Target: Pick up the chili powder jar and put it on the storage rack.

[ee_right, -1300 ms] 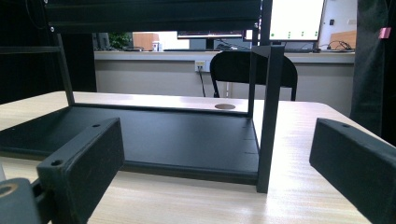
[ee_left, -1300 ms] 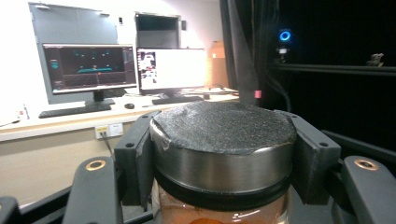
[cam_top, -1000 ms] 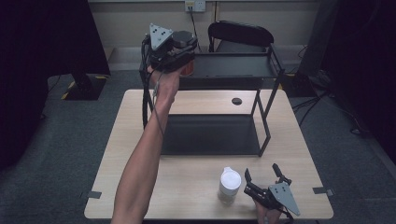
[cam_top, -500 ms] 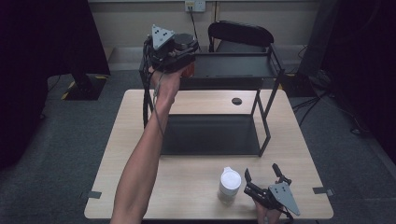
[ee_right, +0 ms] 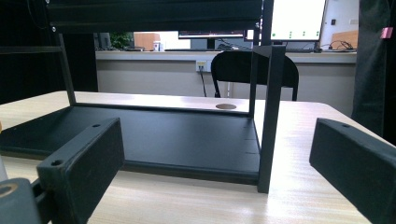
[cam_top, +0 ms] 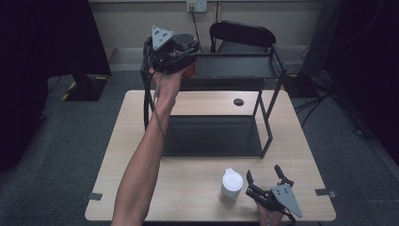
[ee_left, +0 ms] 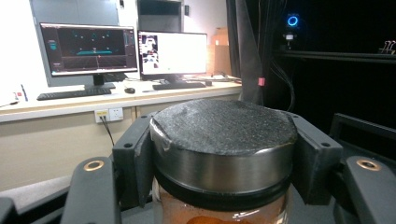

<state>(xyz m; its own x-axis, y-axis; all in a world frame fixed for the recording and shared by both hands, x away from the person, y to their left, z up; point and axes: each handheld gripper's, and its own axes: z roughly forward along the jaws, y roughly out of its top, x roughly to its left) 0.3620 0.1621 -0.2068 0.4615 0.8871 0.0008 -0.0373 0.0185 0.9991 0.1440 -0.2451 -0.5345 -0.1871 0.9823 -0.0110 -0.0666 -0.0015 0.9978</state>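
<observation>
High at the top left corner of the black rack (cam_top: 235,66), my left gripper (cam_top: 182,52) holds a glass jar (cam_top: 189,70) with orange contents. In the left gripper view the jaws flank the jar's dark round lid (ee_left: 224,126), and the pads (ee_left: 142,158) still touch its metal rim. These jaws have just been opening slightly, with the jar between them. My right gripper (cam_top: 262,172) rests on the table near the front right edge. It is open with nothing between its fingers (ee_right: 79,168). A white capped container (cam_top: 231,186) stands just to its left.
The rack's lower black plate (ee_right: 163,135) lies on the wooden table (cam_top: 197,103), with thin posts (ee_right: 268,116) at its corners. A black chair (cam_top: 242,35) stands behind the table. Bare table top lies in front of the rack.
</observation>
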